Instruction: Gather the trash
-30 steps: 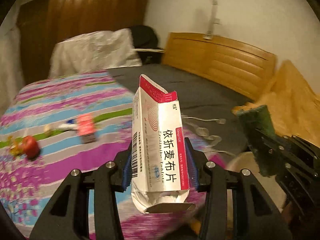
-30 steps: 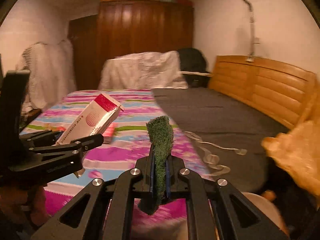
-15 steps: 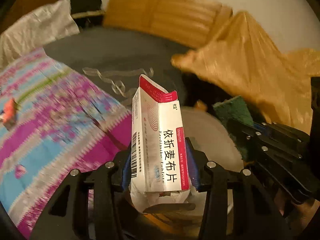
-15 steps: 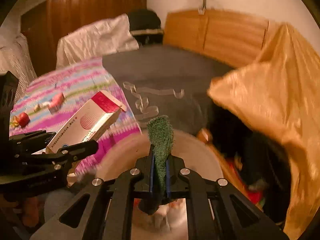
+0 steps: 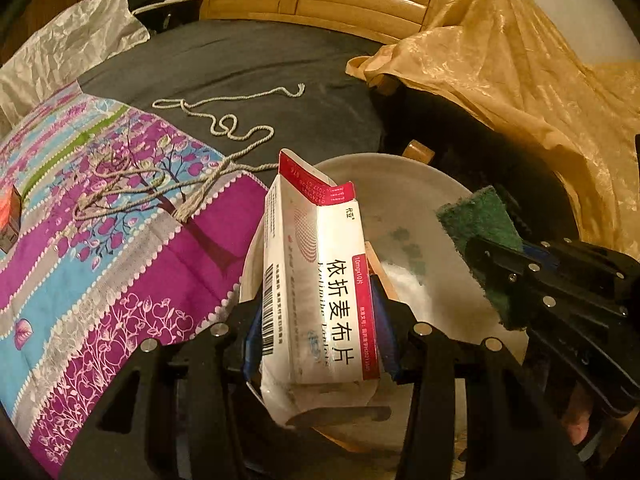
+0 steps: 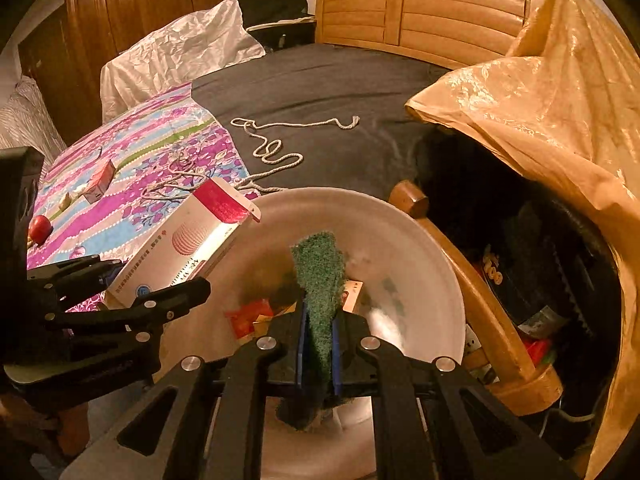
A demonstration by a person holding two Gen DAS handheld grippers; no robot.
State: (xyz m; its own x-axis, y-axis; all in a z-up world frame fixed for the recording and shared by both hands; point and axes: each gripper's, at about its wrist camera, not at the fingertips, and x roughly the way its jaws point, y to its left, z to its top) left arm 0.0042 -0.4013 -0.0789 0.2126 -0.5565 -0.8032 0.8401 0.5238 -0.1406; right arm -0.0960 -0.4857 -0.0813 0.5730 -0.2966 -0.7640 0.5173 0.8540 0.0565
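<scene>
- Your left gripper [image 5: 318,344] is pinching the medicine box [image 5: 316,280] above the white basin [image 5: 404,196].
- Your right gripper [image 6: 318,344] is clamping the green scouring pad [image 6: 320,276] over that basin.

On the white and red cardboard medicine box [image 5: 320,288], "依折麦布片" is printed in large black characters, with "10mg×10片" on its red side strip. A barcode is printed on its left side.

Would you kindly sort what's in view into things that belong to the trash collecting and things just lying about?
Job: medicine box in left gripper; green scouring pad in right gripper; white basin.
Lying about: rope, gold cloth, headboard.
</scene>
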